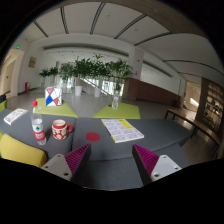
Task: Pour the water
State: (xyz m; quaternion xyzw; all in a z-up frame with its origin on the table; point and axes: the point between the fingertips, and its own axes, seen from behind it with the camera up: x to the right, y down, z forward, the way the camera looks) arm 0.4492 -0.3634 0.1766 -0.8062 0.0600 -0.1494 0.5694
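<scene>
The table [100, 150] top looks dark grey, smooth and matt. A red mug [60, 128] shows a glossy, ceramic-like glaze. The bottle [38, 130] seems clear plastic. Flat sheets [122, 130] look like printed paper. The finger pads [76, 158] appear ridged magenta plastic.

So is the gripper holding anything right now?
No. The hand-held gripper is open, with only bare table between its fingers. The red mug and the bottle stand untouched, ahead and off to one side.
</scene>
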